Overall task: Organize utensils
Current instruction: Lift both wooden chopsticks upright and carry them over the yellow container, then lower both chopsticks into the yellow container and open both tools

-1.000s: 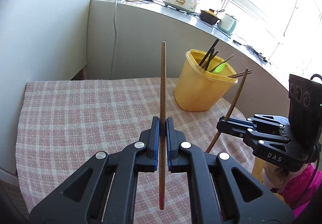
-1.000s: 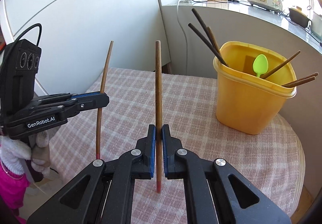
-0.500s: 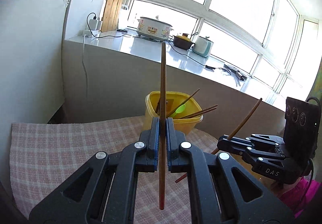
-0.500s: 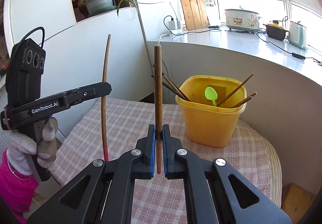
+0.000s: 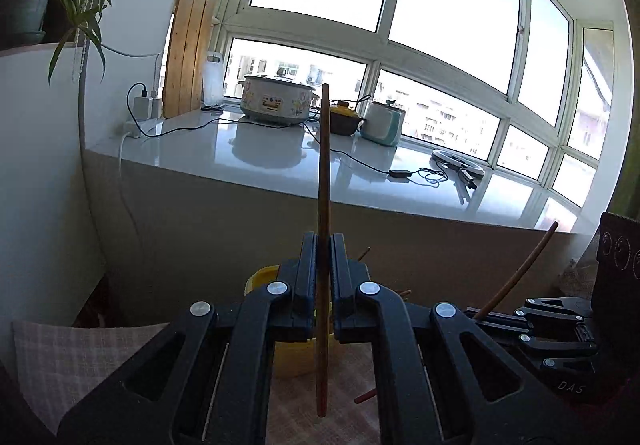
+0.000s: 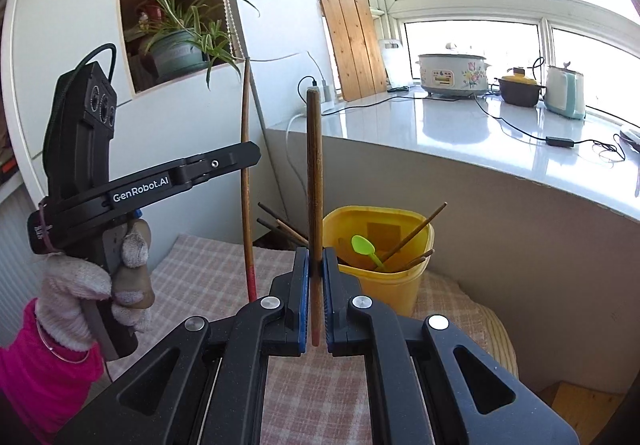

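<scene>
1. Your left gripper [image 5: 320, 285] is clamped on a brown chopstick [image 5: 323, 173]. The stick stands near upright, top end high over the jaws, lower end hanging below them.
2. Your right gripper [image 6: 316, 277] is pinched tight on a second chopstick [image 6: 314, 165], also upright, with its reddish lower tip showing between the jaws.
3. From the right wrist, the left gripper shows side-on, its chopstick thin, slightly bowed, red at the bottom. A gloved hand [image 6: 92, 285] with a pink sleeve [image 6: 36, 365] grips the handle.
4. From the left wrist, the right gripper sits low right, its chopstick leaning up to the right.
5. Yellow tub [image 6: 384, 285] stands on the checked cloth [image 6: 208, 277], beyond both grippers. Inside: several chopsticks leaning on the rim and a green spoon [image 6: 362, 245].
6. Behind the tub, a white counter [image 6: 460, 133] under the windows carries a floral cooker [image 6: 452, 75], a brown pot [image 6: 520, 91], a pale kettle [image 6: 564, 91] and loose cables.
7. A potted plant [image 6: 180, 45] sits in a wall niche at left.
</scene>
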Available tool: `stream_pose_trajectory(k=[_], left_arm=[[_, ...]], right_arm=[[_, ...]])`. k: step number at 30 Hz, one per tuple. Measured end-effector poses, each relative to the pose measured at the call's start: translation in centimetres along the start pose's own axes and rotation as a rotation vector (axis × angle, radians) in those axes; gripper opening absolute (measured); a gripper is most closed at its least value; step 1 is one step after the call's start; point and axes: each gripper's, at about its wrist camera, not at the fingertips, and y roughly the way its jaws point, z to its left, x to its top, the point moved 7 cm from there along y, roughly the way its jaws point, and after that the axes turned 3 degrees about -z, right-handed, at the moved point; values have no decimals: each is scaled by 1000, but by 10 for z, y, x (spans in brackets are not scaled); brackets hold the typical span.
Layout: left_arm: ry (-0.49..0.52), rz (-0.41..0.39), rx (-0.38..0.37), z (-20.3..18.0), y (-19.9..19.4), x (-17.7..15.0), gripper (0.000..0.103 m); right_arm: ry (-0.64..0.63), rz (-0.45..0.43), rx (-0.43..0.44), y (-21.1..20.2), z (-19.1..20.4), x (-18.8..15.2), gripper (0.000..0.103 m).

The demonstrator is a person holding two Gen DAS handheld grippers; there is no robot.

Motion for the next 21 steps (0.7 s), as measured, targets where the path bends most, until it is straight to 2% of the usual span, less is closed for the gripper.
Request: stream_pose_trajectory(k=[5, 8, 14, 21], left_arm=[[7, -22, 14, -4, 26, 8, 4], [-24, -24, 9, -3, 41, 10, 4], [-22, -53, 50, -2, 58, 17, 4], [0, -71, 108, 4, 71, 15, 4]], right_arm=[[-13, -29, -25, -3, -9, 14, 5], [-15, -41, -36, -1, -13, 22, 5], [-4, -63, -34, -1, -21, 36, 5], [-25, -98, -71, 5, -29, 53, 5]])
